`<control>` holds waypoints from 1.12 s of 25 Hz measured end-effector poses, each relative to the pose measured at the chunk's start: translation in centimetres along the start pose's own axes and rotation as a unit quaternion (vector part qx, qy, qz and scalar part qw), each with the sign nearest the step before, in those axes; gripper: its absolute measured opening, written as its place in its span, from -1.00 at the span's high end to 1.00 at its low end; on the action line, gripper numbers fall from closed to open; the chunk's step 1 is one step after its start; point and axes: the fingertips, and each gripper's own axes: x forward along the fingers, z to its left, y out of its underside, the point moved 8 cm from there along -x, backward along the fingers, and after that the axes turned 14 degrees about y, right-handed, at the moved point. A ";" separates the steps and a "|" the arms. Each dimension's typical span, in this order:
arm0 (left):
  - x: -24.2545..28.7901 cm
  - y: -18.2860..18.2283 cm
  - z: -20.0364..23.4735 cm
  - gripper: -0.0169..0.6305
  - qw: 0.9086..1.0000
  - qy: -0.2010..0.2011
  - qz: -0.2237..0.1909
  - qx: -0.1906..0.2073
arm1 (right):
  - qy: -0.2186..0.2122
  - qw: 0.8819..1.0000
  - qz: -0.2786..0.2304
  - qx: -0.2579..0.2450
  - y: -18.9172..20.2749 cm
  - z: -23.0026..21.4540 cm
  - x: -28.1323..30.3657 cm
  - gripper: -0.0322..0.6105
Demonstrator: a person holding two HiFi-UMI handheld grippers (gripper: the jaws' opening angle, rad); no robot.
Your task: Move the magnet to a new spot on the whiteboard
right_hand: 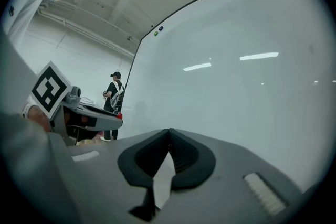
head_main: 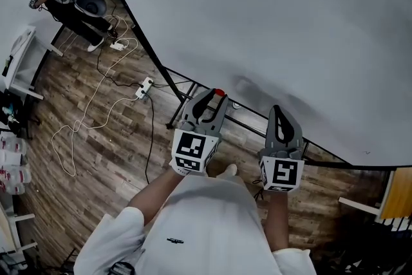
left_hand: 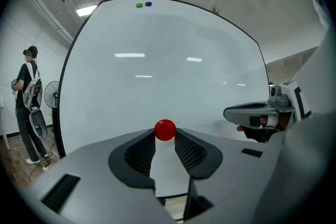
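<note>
One big whiteboard point(head_main: 270, 22) fills most of the view. It stands on a wood floor point(head_main: 116, 158), and a white power strip point(head_main: 143, 87) lies on that floor. Past the board's left edge, another person point(left_hand: 26, 102) stands next to a fan point(left_hand: 51, 95). Both claws point at the low part of the board, side by side. The left gripper point(head_main: 211, 97) pinches the round red magnet point(left_hand: 165, 130) right at the tips of its jaws. The magnet is in front of the board, near its bottom edge, and I cannot tell if it touches the board. The right gripper point(right_hand: 169, 131) is squeezed closed with nothing in it. Two tiny dots, a green magnet point(left_hand: 139, 5) and a blue magnet point(left_hand: 148, 4), sit together at the board's top edge.
</note>
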 end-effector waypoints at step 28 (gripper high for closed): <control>-1.8 -6.0 0.1 0.59 1.000 0.013 -0.025 -0.001 | 0.013 0.998 -0.050 0.019 -5.9 -0.6 -0.6 0.89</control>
